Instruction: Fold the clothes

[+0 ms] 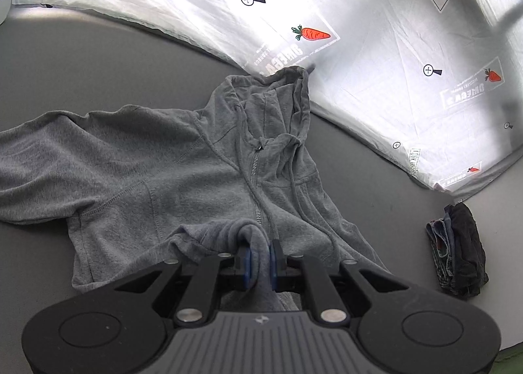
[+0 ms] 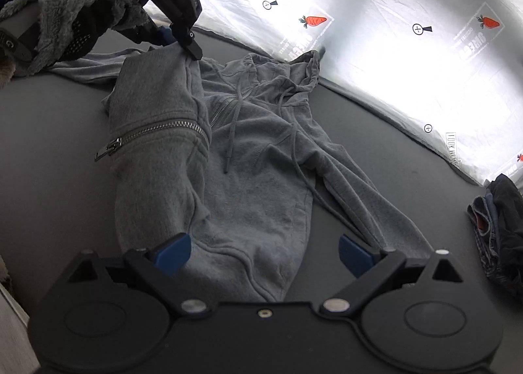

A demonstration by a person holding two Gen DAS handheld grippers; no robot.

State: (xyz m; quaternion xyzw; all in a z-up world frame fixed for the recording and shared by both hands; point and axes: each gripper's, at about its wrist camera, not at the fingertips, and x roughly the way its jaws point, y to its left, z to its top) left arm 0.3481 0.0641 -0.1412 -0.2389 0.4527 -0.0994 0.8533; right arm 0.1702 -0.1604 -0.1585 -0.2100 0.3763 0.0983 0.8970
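A grey zip hoodie (image 1: 163,161) lies on the dark table with its hood toward the white sheet. One sleeve stretches out to the left in the left wrist view. My left gripper (image 1: 260,263) is shut on a bunched fold of the hoodie's lower edge, with cloth pinched between the blue pads. In the right wrist view the left gripper (image 2: 181,43) holds that edge lifted and folded over the hoodie (image 2: 255,178), so the zipper end hangs at the left. My right gripper (image 2: 264,254) stands open just above the near part of the hoodie, its pads apart and gripping nothing.
A small pile of dark folded clothes (image 1: 457,249) sits on the table at the right, the same pile (image 2: 500,230) in the right wrist view. A white sheet (image 1: 376,47) printed with carrots and arrows borders the table's far side. A gloved hand (image 2: 81,24) carries the left gripper.
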